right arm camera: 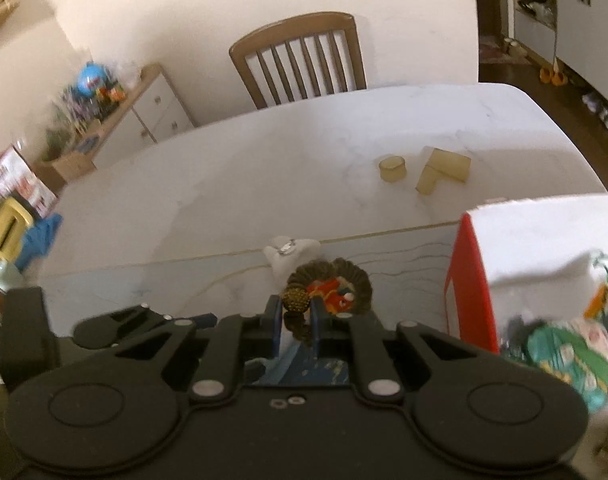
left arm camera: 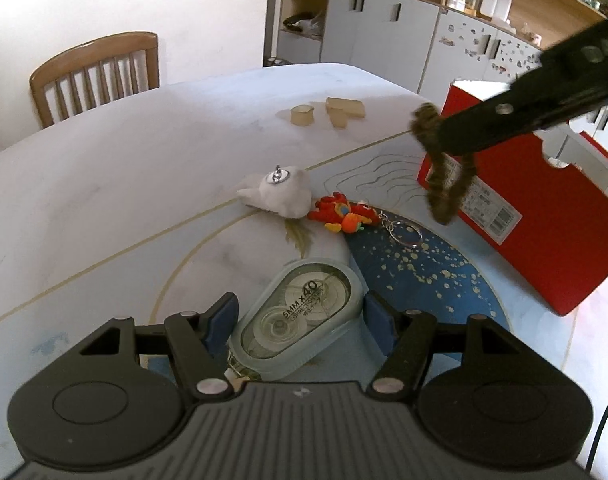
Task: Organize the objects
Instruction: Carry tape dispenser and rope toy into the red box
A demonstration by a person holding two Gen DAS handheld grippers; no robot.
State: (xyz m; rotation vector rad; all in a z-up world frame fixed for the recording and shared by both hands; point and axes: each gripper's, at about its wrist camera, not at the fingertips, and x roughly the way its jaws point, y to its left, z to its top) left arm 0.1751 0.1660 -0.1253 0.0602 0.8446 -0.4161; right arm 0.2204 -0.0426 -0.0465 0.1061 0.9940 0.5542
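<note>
Sitting on one white table [left arm camera: 115,184] are a red box [left arm camera: 536,220], a correction tape dispenser [left arm camera: 299,320], a white plush toy [left arm camera: 277,196], a red keychain figure [left arm camera: 340,212] and three small beige pieces [left arm camera: 336,114]. One wooden chair [left arm camera: 99,76] stands at the table's far side.

Only part of the box shows: the left view cuts off its right side behind the other tool, and the right view shows its open top [right arm camera: 544,240], blurred, with colourful things inside that are hard to make out.

Spread wide, the left gripper [left arm camera: 299,322] has a blue pad on each side of the dispenser lying flat on the table; whether the pads [left arm camera: 219,320] touch it cannot be told. The dispenser's near end is hidden under the tool's body.

Clenched on one brown hair tie [right arm camera: 324,280], the right gripper [right arm camera: 297,320] holds it above the table, just beside the box's left wall. From the left view the tie [left arm camera: 444,168] hangs as a loop in front of the box's red side. From the right view the loop partly hides the keychain figure [right arm camera: 332,292] and the plush toy [right arm camera: 291,252] behind it.
</note>
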